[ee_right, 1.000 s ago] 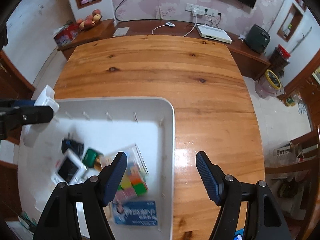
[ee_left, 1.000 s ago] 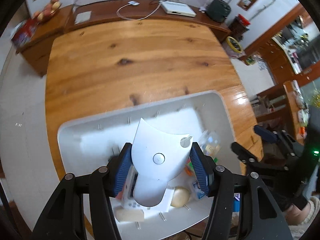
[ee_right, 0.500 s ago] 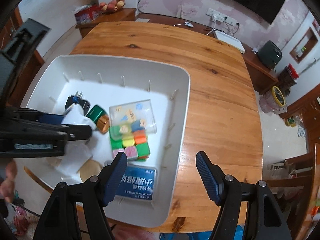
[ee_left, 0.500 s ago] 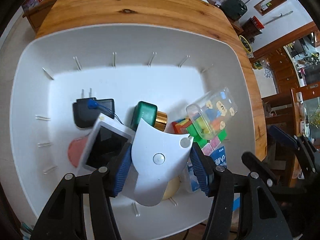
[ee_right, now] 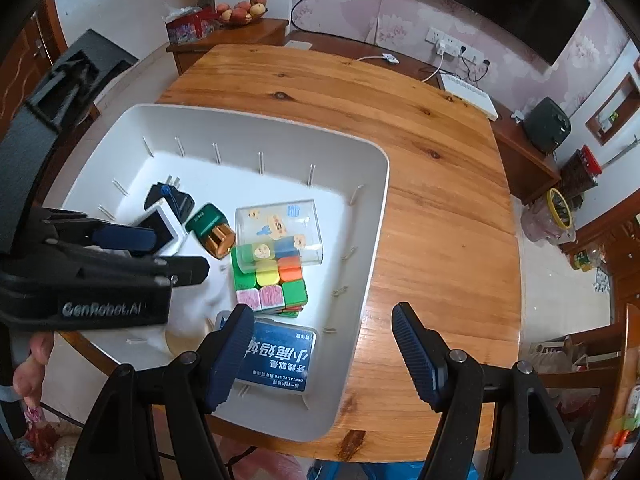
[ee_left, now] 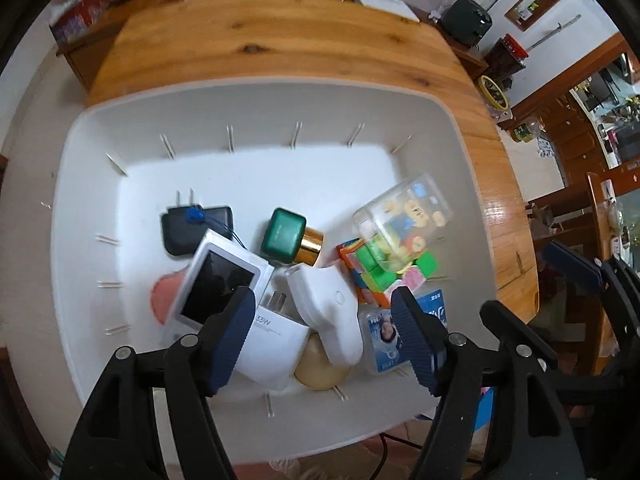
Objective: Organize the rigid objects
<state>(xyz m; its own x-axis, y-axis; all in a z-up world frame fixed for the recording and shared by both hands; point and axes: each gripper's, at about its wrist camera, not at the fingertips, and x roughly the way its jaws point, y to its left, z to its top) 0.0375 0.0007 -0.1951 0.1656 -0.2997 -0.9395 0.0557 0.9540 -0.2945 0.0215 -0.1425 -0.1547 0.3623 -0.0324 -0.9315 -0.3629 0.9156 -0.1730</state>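
A white bin on the wooden table holds several small objects. A white curved plastic piece lies loose in it, on a white charger and a beige round thing. My left gripper hangs above that piece with its jaws opening and its pads clear of it. Around it lie a white device with a dark screen, a black plug adapter, a green box with a gold cap, a colour cube and a clear sticker box. My right gripper stands open over the bin's near right rim, holding nothing.
A blue dental floss box lies at the bin's near end. Bare wooden table stretches behind and right of the bin. A sideboard with a white router, cables and a fruit bowl runs along the far wall. A hand shows at the lower left.
The left gripper moved over the bin and its jaws widened, letting go of the white curved piece, which now lies among the objects. The right gripper shifted so that more of the bin shows.
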